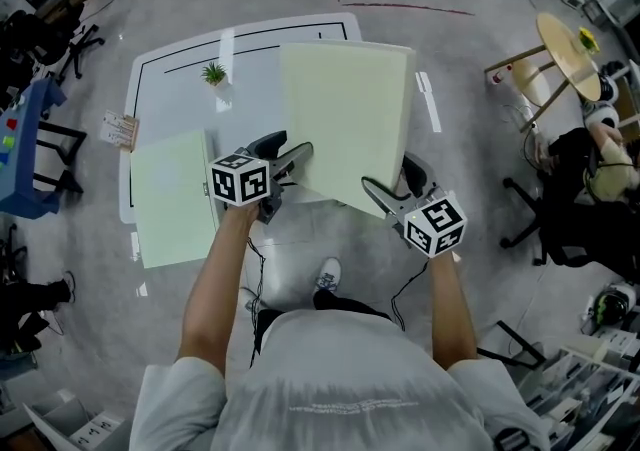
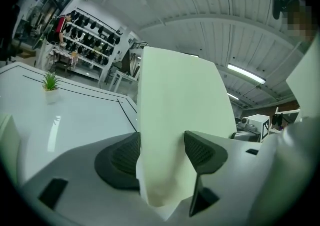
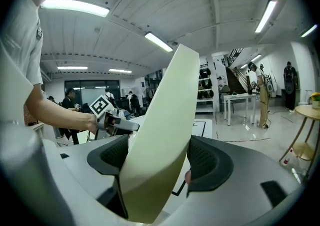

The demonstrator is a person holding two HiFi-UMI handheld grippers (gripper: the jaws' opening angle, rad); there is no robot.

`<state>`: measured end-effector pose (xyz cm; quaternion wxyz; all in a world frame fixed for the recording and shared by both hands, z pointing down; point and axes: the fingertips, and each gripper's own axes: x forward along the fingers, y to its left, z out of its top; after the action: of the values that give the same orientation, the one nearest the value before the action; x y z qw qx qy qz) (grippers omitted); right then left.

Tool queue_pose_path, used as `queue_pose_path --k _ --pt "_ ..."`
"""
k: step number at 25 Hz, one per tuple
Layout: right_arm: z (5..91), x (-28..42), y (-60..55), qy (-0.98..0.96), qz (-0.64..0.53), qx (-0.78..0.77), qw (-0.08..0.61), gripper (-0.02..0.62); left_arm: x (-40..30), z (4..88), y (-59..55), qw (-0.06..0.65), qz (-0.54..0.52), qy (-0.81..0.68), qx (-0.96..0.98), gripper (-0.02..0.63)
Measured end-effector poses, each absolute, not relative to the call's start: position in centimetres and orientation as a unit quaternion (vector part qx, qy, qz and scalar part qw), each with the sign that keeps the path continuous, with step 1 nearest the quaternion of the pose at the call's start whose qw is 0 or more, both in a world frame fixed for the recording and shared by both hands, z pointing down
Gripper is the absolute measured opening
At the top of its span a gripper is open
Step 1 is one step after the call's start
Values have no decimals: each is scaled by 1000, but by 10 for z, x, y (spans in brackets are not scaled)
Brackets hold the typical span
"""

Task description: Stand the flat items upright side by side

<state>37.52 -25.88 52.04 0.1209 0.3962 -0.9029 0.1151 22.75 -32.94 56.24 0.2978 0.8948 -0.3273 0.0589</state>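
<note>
Two pale green flat panels are in view. I grip the held panel with both tools: my left gripper takes its near left corner and my right gripper its near right edge. In the left gripper view my fingers are clamped on the held panel, a ribbed dark pad pressing each face, and the sheet rises edge-on from between them. In the right gripper view the right gripper is likewise closed on the held panel. The sheet hangs tilted over the near right part of the white table; whether its far edge touches the top I cannot tell. The second panel lies flat at the table's near left corner, well apart from the first. Markings: each gripper carries a cube of black-and-white square code patterns, and a black outline runs round the tabletop. A card at the table's left edge bears print too small to read. A small potted plant stands at the far left.
</note>
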Motion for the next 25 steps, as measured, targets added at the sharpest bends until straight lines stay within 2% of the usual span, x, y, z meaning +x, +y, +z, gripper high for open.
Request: queue_pose_path --k 5,13,19,22,25 --pt "525 371 -259 -896 77 422 115 380 225 561 -338 281 61 -331 899 287" --pt "544 367 -257 -886 78 443 111 380 220 561 -344 264 74 -348 897 287" --pt "573 352 -248 -884 26 423 196 377 205 565 -342 256 89 -354 895 287" --pt "586 340 -244 -884 19 406 232 355 200 570 -343 259 96 -360 891 239" --pt "594 330 -243 -887 22 393 241 343 197 575 -345 268 93 -367 886 225"
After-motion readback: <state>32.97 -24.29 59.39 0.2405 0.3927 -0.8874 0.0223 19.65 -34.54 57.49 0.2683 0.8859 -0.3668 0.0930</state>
